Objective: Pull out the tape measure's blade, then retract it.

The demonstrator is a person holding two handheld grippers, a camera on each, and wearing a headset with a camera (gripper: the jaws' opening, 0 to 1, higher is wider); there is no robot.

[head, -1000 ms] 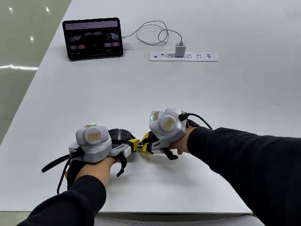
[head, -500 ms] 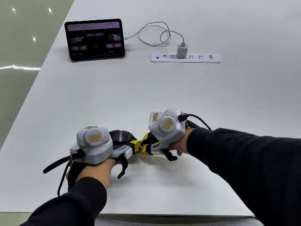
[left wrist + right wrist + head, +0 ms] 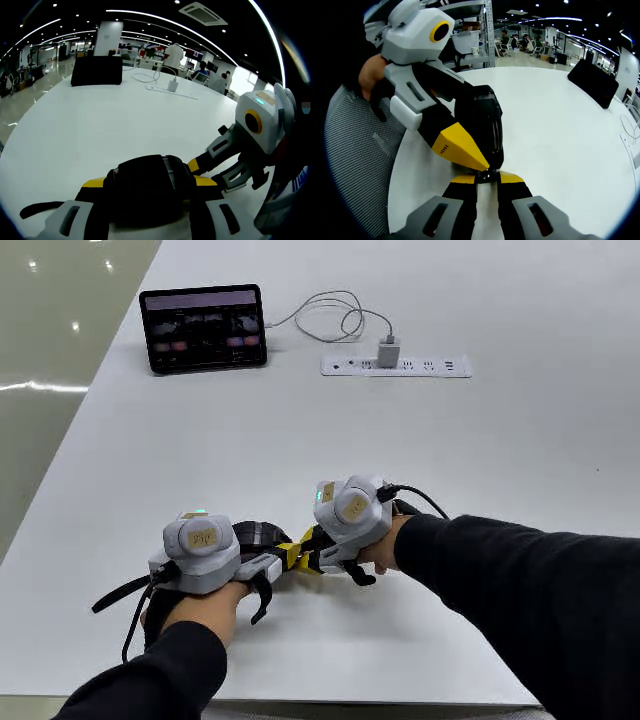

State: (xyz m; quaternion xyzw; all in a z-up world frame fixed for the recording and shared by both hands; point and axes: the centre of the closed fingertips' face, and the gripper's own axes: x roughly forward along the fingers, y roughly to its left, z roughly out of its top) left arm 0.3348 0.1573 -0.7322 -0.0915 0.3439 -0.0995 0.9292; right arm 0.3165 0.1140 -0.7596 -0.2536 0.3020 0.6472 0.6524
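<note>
The tape measure [image 3: 256, 533] is a black case lying on the white table [image 3: 450, 460] near its front edge. My left gripper [image 3: 266, 546] is shut on the case [image 3: 150, 167], one yellow-tipped jaw on each side. From the right, my right gripper [image 3: 304, 554] points at the case's front. In the right gripper view its yellow fingertips [image 3: 465, 178] are shut on the small dark end of the blade [image 3: 487, 174], right against the case [image 3: 482, 120]. Hardly any blade shows between the case and the tips.
A dark tablet [image 3: 204, 327] stands at the far left of the table. Beside it lies a white power strip [image 3: 395, 366] with a charger [image 3: 387, 348] and a looped cable [image 3: 330, 315]. The table's front edge runs just below my hands.
The right gripper has edged a little left, closer to the case, and the short yellow strip between the two grippers has shrunk. The left gripper holds still.
</note>
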